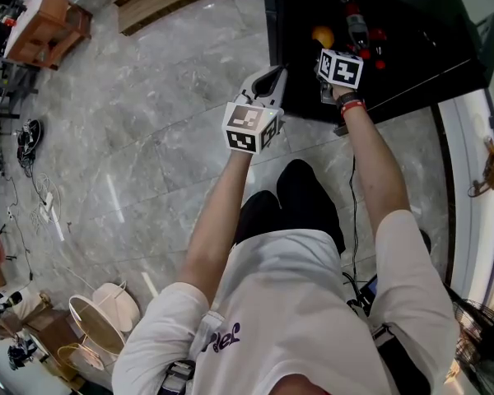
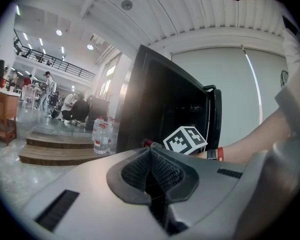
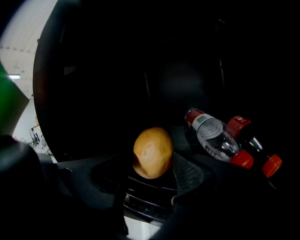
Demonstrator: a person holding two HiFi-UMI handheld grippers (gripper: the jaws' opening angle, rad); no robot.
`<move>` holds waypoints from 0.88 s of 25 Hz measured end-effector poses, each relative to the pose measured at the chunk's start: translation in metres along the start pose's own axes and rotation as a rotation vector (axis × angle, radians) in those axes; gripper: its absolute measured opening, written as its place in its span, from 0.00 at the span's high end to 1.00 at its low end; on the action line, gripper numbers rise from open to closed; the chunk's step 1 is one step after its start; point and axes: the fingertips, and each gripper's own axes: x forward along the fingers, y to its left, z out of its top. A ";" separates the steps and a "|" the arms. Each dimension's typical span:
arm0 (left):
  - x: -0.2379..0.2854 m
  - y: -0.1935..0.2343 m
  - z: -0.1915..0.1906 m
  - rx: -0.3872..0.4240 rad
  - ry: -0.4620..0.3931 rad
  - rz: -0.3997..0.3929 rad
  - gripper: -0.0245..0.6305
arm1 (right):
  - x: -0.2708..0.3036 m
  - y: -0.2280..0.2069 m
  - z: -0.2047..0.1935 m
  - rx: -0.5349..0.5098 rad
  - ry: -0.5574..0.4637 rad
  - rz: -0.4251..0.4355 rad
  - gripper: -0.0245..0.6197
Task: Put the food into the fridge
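Inside, one orange (image 3: 152, 151) clamped in right gripper (image 3: 151, 160), two red-capped bottles (image 3: 215, 140) beside; left gripper (image 2: 151, 153) closed, empty.

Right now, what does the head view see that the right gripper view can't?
Only the head view shows the grey floor, the person's white shirt and the left gripper. Only the right gripper view shows its own netted fingers up close against the orange fruit. Both show that fruit, the red-capped bottles and the dark fridge.

Left claw (image 2: 151, 151) closed, right claw (image 3: 150, 160) gripping
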 end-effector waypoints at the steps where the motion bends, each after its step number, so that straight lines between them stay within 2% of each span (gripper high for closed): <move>1: 0.000 0.001 0.001 0.001 -0.002 0.004 0.93 | 0.001 0.001 0.001 -0.012 0.000 0.000 0.55; 7: 0.000 0.000 0.003 0.009 -0.009 0.005 0.93 | 0.004 0.002 0.006 0.000 -0.007 -0.002 0.54; 14: -0.002 0.002 0.007 0.009 -0.011 0.009 0.93 | 0.001 0.005 0.009 -0.006 -0.018 0.008 0.49; 22: -0.011 -0.004 0.025 0.015 -0.009 0.018 0.93 | -0.021 0.003 0.022 -0.001 -0.032 -0.021 0.48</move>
